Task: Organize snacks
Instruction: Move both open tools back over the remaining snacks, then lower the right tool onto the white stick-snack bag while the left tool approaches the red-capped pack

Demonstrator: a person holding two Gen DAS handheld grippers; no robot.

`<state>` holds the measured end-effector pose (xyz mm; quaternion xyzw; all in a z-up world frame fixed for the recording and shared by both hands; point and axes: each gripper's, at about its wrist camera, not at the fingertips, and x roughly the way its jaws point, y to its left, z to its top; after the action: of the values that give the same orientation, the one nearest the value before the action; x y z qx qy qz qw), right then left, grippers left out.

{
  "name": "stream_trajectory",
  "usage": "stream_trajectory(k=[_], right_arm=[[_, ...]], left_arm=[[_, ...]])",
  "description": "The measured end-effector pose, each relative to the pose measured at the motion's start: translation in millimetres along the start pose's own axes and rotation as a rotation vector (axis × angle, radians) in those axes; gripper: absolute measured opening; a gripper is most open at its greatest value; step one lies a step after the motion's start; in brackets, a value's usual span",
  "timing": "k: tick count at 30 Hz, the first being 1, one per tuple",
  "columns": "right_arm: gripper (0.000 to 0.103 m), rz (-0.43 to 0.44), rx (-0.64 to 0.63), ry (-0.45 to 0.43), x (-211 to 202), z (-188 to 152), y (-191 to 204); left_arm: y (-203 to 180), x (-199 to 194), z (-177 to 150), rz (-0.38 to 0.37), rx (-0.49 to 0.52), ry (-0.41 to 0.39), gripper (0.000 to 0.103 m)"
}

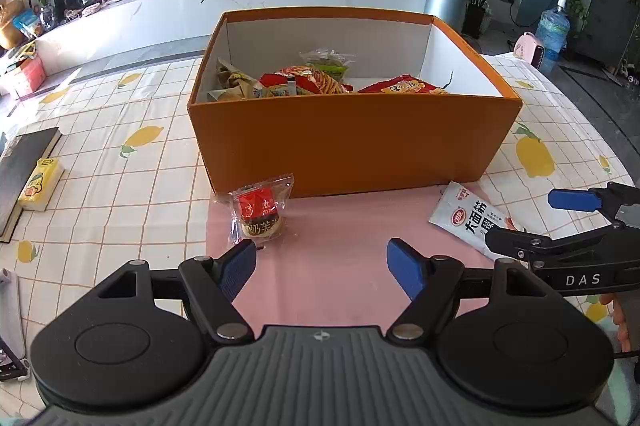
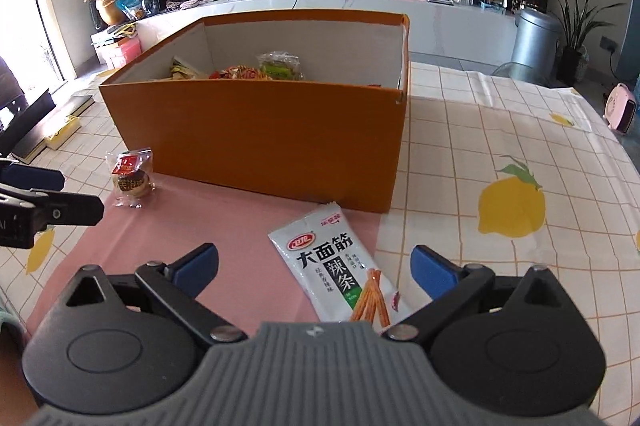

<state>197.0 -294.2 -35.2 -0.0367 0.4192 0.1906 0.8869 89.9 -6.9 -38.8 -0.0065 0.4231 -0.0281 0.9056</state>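
Observation:
An orange cardboard box stands open on the table and holds several snack packets. A small clear-wrapped pastry lies on the pink mat in front of the box's left corner. A white spicy-strip packet lies on the mat near the box's right corner. My left gripper is open and empty, just behind and right of the pastry. My right gripper is open, its jaws either side of the white packet's near end.
A pink mat covers the lemon-print tablecloth. A dark book and a yellow tissue pack lie at the table's left edge. The right gripper shows at the right of the left wrist view.

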Motion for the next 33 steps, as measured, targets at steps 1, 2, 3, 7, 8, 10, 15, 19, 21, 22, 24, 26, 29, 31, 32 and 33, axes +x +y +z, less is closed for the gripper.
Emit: stream_trajectory(k=[1,2,3,7,8,10,15,19,21,22,24,26,29,31,32,33], right_arm=[[0.099,-0.001,0.001,0.013,5.8,1.7,-1.3],[0.099,-0.002,0.003,0.027,11.4,3.3,-2.1],[0.099,-0.005,0.005,0.039,16.9,4.7,-2.5],[0.099,-0.034,-0.008,0.070,35.6,8.9,-4.4],[0.099,-0.036,-0.014,0.079,39.5,8.8,-5.2],[0.099,-0.024,-0.015,0.111,48.7,8.0,-5.6],[0.099,0.008,-0.052,0.147,56.9,4.4,2.3],[0.099,0.062,-0.115,0.138,52.7,1.3,15.7],[0.097,0.093,-0.127,0.139,51.6,0.2,20.4],[0.094,0.119,-0.123,0.143,51.6,-0.5,21.5],[0.094,0.164,-0.107,0.140,50.0,-0.2,23.6],[0.093,0.174,-0.094,0.120,47.6,0.9,23.5],[0.093,0.099,-0.045,0.075,43.6,4.9,14.4],[0.094,0.042,0.002,0.065,45.5,7.9,1.1],[0.094,0.020,0.009,0.068,47.7,9.6,-3.0],[0.095,-0.003,0.004,0.075,50.7,11.0,-6.2]], left_arm=[[1.5,2.0,0.6,-0.003,-0.005,0.002,0.088],[2.9,4.2,1.2,-0.006,-0.009,0.004,0.087],[4.2,5.8,1.4,-0.005,-0.013,0.006,0.087],[10.8,12.6,3.2,-0.006,-0.025,0.014,0.087],[12.8,14.0,3.7,-0.005,-0.031,0.014,0.088],[17.0,16.5,3.3,-0.007,-0.041,0.015,0.088],[24.8,22.5,2.6,-0.020,-0.074,0.025,0.087],[27.0,27.5,1.9,-0.025,-0.089,0.034,0.088],[27.9,29.3,1.0,-0.025,-0.089,0.037,0.087],[28.1,29.9,0.5,-0.025,-0.088,0.039,0.087],[29.1,31.3,-0.4,-0.025,-0.091,0.042,0.087],[30.4,32.3,-0.6,-0.027,-0.095,0.044,0.088],[32.5,33.3,0.2,-0.028,-0.104,0.039,0.087],[33.6,34.8,1.4,-0.034,-0.109,0.037,0.088],[33.8,35.3,1.9,-0.039,-0.109,0.035,0.087],[33.8,35.9,2.1,-0.042,-0.109,0.034,0.088]])
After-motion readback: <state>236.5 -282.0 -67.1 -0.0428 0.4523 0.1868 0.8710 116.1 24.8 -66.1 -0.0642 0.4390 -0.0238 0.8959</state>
